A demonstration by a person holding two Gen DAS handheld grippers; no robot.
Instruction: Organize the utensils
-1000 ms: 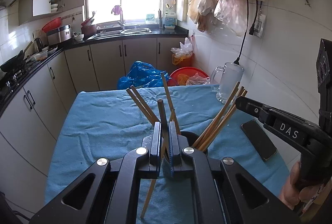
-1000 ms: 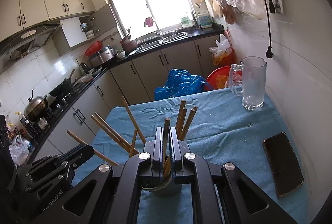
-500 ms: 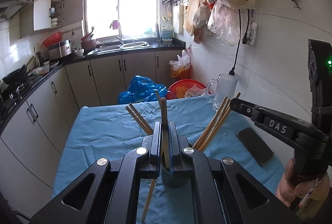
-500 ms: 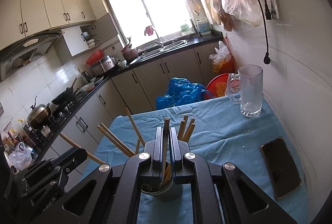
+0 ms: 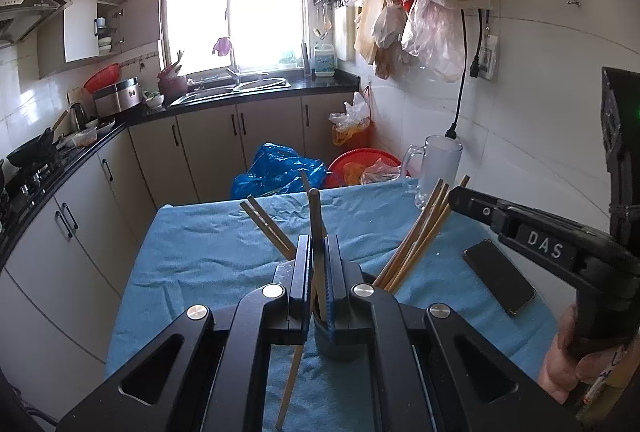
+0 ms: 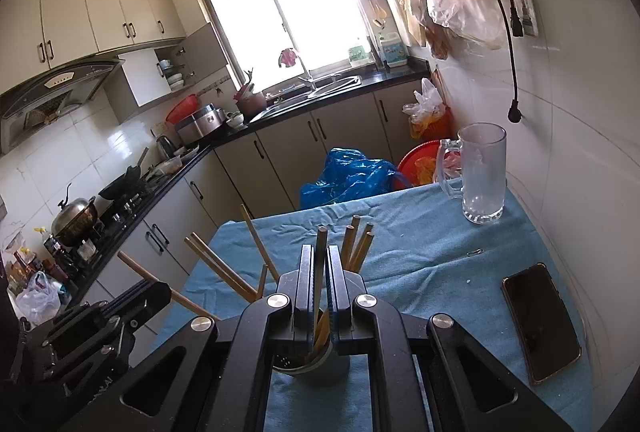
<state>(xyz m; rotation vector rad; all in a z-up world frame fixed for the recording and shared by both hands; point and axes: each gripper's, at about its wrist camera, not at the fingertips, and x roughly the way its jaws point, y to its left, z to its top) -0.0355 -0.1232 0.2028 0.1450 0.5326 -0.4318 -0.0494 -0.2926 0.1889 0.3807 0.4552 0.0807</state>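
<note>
My left gripper (image 5: 318,240) is shut on a wooden chopstick (image 5: 314,207) that stands nearly upright. Its lower end hangs past the near left side of the dark cup (image 5: 338,342). The cup stands on the blue cloth and holds several chopsticks (image 5: 416,240) fanned left and right. My right gripper (image 6: 319,251) is shut on another chopstick (image 6: 321,238), whose lower end dips into the cup (image 6: 304,364). The right gripper (image 5: 456,196) reaches in from the right, held by a hand (image 5: 568,356). At lower left of the right wrist view sits the left gripper (image 6: 164,291).
A glass mug (image 6: 480,175) stands at the far right corner of the blue-covered table (image 6: 420,240), and a black phone (image 6: 540,316) lies near the right edge by the tiled wall. Kitchen cabinets, a blue bag (image 5: 276,169) and a red basin lie beyond the table.
The left gripper has tipped upward a little, so the cup and table sit lower in its view. Both grippers stay shut on their chopsticks over the cup.
</note>
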